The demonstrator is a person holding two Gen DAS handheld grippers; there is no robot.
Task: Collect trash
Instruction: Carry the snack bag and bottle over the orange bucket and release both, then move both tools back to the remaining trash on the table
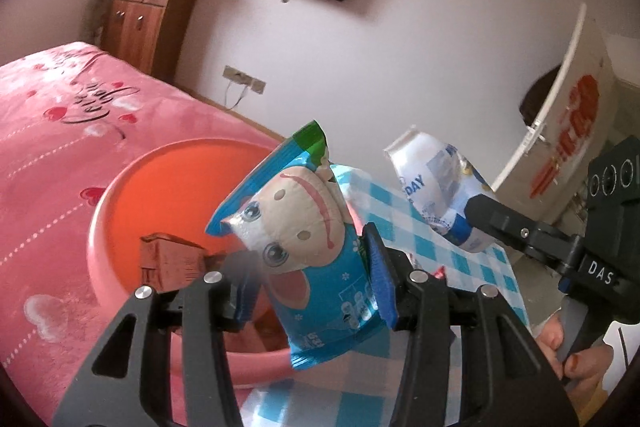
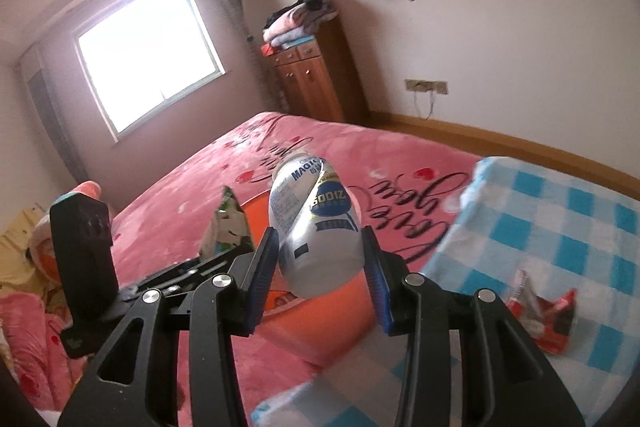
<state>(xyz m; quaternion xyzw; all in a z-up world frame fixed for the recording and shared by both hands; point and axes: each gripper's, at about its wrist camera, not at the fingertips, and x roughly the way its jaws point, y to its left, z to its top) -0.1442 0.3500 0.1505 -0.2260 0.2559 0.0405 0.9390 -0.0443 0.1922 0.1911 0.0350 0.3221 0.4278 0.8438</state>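
You're in a bedroom over the pink bed (image 1: 52,131); take the orange basin (image 1: 172,195) on it as your mark. Your left gripper (image 1: 312,283) clamps the blue cartoon pouch (image 1: 308,239) beside its near rim, closest. Your right gripper (image 2: 320,259) pinches the white bottle (image 2: 316,227), neck pointing away, above the basin's edge, checked worktop (image 2: 560,227) to its right

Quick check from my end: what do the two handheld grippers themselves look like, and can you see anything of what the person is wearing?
Both the left gripper and right gripper are matte black, with triangular cut-out linkage arms, silver pivot pins and ribbed blue pads on the fingers. The right one's body shows white "DAS" lettering and round white ring markings in the left wrist view. No cables show. The hand has orange-painted nails; no sleeve is visible.
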